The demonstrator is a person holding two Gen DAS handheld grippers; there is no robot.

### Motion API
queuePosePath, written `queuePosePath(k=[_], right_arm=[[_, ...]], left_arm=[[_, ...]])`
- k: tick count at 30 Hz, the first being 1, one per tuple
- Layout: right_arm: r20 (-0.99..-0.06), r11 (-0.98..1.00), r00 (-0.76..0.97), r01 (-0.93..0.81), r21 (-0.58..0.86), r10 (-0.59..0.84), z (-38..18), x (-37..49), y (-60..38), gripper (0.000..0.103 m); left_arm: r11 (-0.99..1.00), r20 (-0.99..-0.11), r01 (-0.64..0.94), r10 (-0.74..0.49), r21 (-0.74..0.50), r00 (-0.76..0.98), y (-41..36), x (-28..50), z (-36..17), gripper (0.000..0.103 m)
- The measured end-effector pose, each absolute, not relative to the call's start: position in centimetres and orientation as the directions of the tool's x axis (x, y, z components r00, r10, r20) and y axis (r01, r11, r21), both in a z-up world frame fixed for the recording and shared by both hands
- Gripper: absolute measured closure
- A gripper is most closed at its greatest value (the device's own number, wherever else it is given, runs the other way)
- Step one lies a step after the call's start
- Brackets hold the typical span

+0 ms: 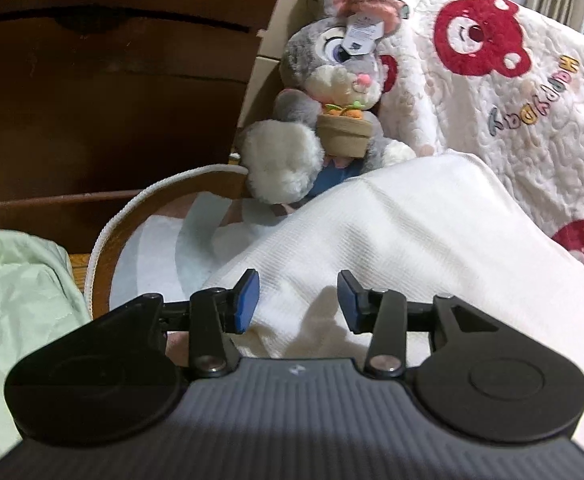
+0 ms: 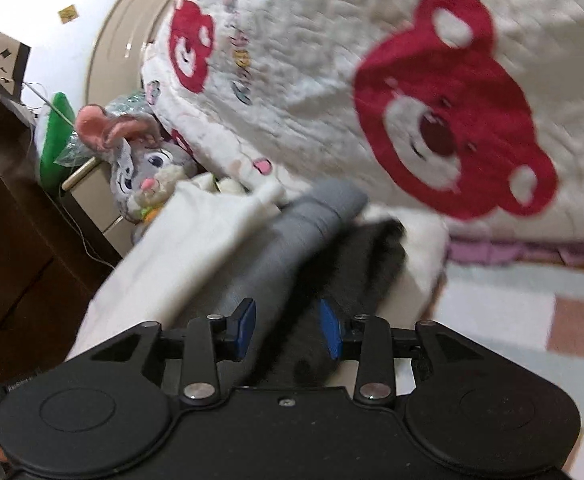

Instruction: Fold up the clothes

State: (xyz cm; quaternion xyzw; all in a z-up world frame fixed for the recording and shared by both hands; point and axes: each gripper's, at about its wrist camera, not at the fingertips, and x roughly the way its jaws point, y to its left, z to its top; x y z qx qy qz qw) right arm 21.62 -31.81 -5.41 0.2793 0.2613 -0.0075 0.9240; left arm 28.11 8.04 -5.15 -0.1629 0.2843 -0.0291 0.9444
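1. At the far left of the left wrist view a pale green cloth (image 1: 15, 300) lies bunched in front of a dark wooden cabinet (image 1: 103, 92). If it is also laundry, it could get dragged along with the white piece.

2. The left gripper (image 1: 299, 300) hangs over a white ribbed garment (image 1: 392, 240). Its blue pads (image 1: 247, 300) stand well apart and nothing sits between them. The garment lies humped and draped, not flat, so a pinch here would likely catch a single layer or a loose ridge and leave the fold crooked.

3. Behind the white garment sits a plush rabbit (image 1: 324, 92), its paw just beside the cloth. A lift or sweep toward it could topple the toy onto the clothes.

4. In the right wrist view the same white garment (image 2: 195, 240) lies left, with a grey garment (image 2: 292, 232) on it and a darker cloth (image 2: 356, 264) just beside that. How many separate pieces these are cannot be told.

5. The right gripper (image 2: 287, 328) is spread too, the grey and dark cloth showing in the gap; the pads do not appear to clamp anything. The picture is smeared, so a closing bite could seize both layers together.

6. To the right the bear-print quilt (image 2: 432, 92) crowds the pile, and its edge could be snagged.
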Motion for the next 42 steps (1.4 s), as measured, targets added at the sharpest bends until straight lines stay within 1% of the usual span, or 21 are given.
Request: queuePosePath(k=[6, 8, 12, 14, 18, 23, 25, 26, 29, 30, 33, 34, 35, 37, 39, 40, 42], right_arm=[[-0.515, 0.870, 0.849, 0.164, 0.466, 0.115, -6.3, 18.3, -32.4, 0.062], [-0.511, 0.872, 0.853, 0.169, 0.459, 0.104, -6.3, 17.2, -32.5, 0.062], [-0.494, 0.867, 0.863, 0.166, 0.471, 0.104, -6.1, 14.7, -32.5, 0.060], [-0.492, 0.878, 0.865, 0.155, 0.453, 0.101, -5.9, 13.4, -32.2, 0.059], [-0.495, 0.911, 0.864, 0.130, 0.392, 0.090, -5.8, 11.3, -31.1, 0.058], [-0.504, 0.938, 0.859, 0.099, 0.331, 0.087, -5.6, 9.0, -29.5, 0.058], [-0.508, 0.953, 0.856, 0.070, 0.295, 0.094, -5.4, 8.1, -28.7, 0.058], [-0.511, 0.961, 0.853, 0.048, 0.273, 0.103, -5.3, 7.7, -28.2, 0.058], [-0.518, 0.977, 0.847, -0.006, 0.211, 0.117, -5.0, 6.4, -26.6, 0.058], [-0.520, 0.981, 0.846, -0.020, 0.192, 0.119, -4.9, 6.0, -26.1, 0.058], [-0.515, 0.982, 0.848, -0.032, 0.186, 0.126, -4.4, 4.5, -25.0, 0.056], [-0.507, 0.982, 0.852, -0.037, 0.184, 0.127, -4.2, 3.9, -24.8, 0.053], [-0.497, 0.983, 0.858, -0.042, 0.181, 0.128, -3.8, 3.3, -24.5, 0.050], [-0.476, 0.984, 0.870, -0.052, 0.173, 0.129, -3.1, 2.1, -24.1, 0.050], [-0.416, 0.971, 0.899, -0.039, 0.237, 0.138, -2.2, 0.4, -24.3, 0.046], [-0.381, 0.960, 0.914, -0.032, 0.277, 0.141, -1.7, -0.5, -24.6, 0.040], [-0.364, 0.959, 0.925, -0.004, 0.283, 0.112, -0.9, -2.0, -24.5, 0.039]], left_arm=[[0.949, -0.545, 0.003, -0.185, -0.316, 0.818, 6.8, 26.6, -4.7, 0.057], [0.949, -0.553, 0.016, -0.196, -0.314, 0.810, 6.4, 26.2, -4.6, 0.055], [0.950, -0.567, 0.042, -0.219, -0.308, 0.794, 5.5, 25.2, -4.3, 0.054], [0.952, -0.573, 0.055, -0.227, -0.301, 0.788, 5.1, 24.6, -4.3, 0.053], [0.974, -0.566, 0.083, -0.191, -0.210, 0.802, 3.7, 22.0, -4.7, 0.053], [0.986, -0.562, 0.071, -0.146, -0.152, 0.814, 2.8, 19.4, -4.9, 0.053], [0.987, -0.569, 0.069, -0.142, -0.148, 0.810, 2.8, 18.5, -5.0, 0.052], [0.987, -0.572, 0.067, -0.140, -0.145, 0.808, 2.8, 18.1, -5.0, 0.049], [0.991, -0.579, 0.050, -0.113, -0.124, 0.807, 2.5, 16.4, -5.5, 0.047], [0.992, -0.583, 0.046, -0.105, -0.115, 0.806, 2.4, 15.9, -5.8, 0.045], [0.992, -0.613, 0.079, -0.121, -0.096, 0.780, 1.5, 14.4, -6.1, 0.042], [0.991, -0.620, 0.086, -0.129, -0.099, 0.774, 1.2, 13.6, -6.1, 0.042], [0.990, -0.626, 0.093, -0.137, -0.103, 0.768, 0.9, 12.8, -6.1, 0.040], [0.986, -0.641, 0.117, -0.164, -0.116, 0.750, 0.0, 11.6, -5.9, 0.036], [0.983, -0.642, 0.147, -0.184, -0.112, 0.744, -1.0, 10.5, -5.2, 0.032], [0.982, -0.637, 0.159, -0.185, -0.099, 0.748, -1.5, 9.8, -4.7, 0.031], [0.985, -0.621, 0.163, -0.158, -0.048, 0.768, -2.6, 8.0, -3.5, 0.020]])
